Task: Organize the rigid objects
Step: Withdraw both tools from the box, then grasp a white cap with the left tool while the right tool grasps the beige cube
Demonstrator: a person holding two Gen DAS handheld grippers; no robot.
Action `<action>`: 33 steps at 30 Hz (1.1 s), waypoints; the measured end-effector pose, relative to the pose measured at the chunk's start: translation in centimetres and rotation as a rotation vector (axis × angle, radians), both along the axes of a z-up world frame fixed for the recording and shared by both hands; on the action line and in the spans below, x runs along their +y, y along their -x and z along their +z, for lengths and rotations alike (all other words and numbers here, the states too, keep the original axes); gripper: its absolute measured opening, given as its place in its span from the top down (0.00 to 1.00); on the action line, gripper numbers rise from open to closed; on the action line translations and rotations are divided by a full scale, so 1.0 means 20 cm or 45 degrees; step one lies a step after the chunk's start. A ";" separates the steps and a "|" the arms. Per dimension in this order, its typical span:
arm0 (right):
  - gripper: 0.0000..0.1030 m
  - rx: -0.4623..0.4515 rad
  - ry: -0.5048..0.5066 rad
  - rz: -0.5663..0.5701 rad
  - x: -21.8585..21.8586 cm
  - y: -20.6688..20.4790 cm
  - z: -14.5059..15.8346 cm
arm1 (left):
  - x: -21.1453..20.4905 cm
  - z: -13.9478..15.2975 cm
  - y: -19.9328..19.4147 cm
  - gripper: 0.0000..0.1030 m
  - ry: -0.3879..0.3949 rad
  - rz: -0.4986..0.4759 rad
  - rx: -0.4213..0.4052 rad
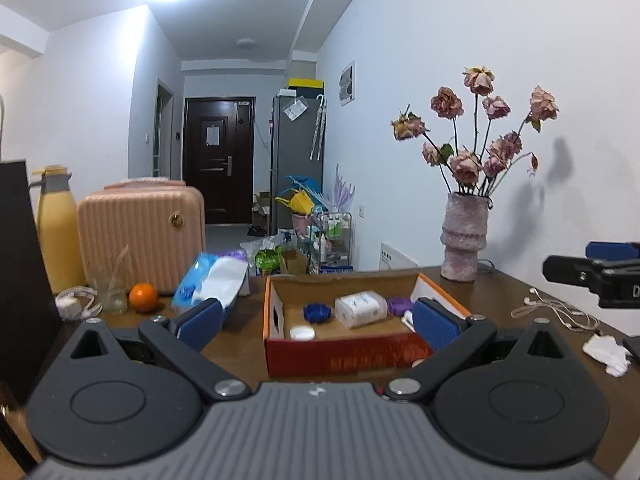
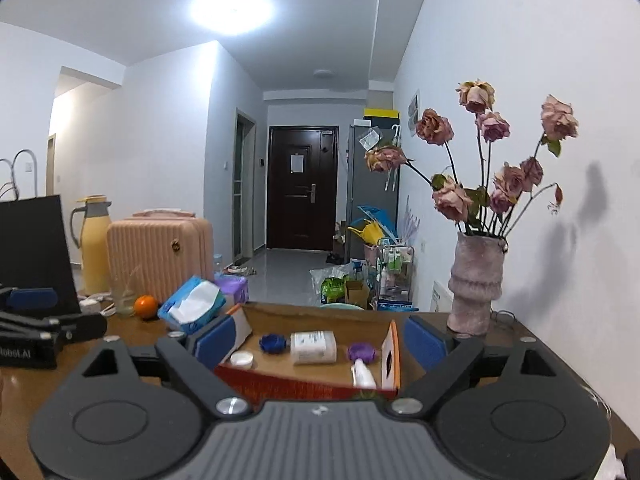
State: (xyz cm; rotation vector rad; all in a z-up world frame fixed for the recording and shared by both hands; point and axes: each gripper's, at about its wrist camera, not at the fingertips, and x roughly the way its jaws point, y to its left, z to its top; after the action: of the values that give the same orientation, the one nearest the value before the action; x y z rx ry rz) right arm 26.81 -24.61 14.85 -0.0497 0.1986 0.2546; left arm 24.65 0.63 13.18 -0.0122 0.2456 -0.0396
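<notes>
Open cardboard box (image 1: 280, 312) is set on the brown worktop (image 1: 236, 340); a blue cap (image 1: 318, 312), white container (image 1: 362, 308), purple cap (image 1: 400, 305) and white lid (image 1: 302, 333) are seen inside. Left gripper (image 1: 316, 320) and right gripper (image 2: 320, 344) fingers are spread wide, nothing pinched. A vase (image 2: 476, 284) stands beyond.

Dark brown wooden surface (image 1: 240, 344). Directly on it: open cardboard box (image 1: 344, 354) at centre; orange (image 1: 143, 297), glass beaker (image 1: 113, 300), tissue pack (image 1: 212, 282) to its left; pink vase (image 1: 464, 236) at the far right; white earphones (image 1: 554, 310) and a crumpled white tissue (image 1: 608, 352) at the right.
</notes>
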 end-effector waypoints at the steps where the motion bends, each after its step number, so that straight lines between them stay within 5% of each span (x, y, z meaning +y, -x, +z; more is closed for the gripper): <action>1: 0.11 0.013 -0.003 -0.016 -0.01 0.04 -0.03 | 0.00 -0.02 0.04 0.00 -0.001 0.006 -0.003; 11: 0.09 0.155 -0.148 -0.107 -0.10 0.39 -0.34 | -0.02 -0.26 0.49 0.00 -0.007 -0.066 -0.078; 18: 0.09 0.183 -0.008 -0.127 -0.06 0.58 -0.55 | -0.08 -0.44 0.65 0.00 -0.025 -0.139 0.002; 23: 0.09 0.233 0.113 -0.138 -0.03 0.56 -0.64 | -0.12 -0.55 0.59 0.00 -0.032 -0.190 0.106; 33: 0.10 0.304 0.079 -0.091 -0.09 0.28 -0.68 | -0.25 -0.60 0.21 0.00 -0.042 -0.242 0.262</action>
State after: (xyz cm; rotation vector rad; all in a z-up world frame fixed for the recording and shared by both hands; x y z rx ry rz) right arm 21.26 -26.37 1.22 -0.0733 0.4450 0.1830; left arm 20.51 -4.30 1.15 0.0402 0.4526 -0.2244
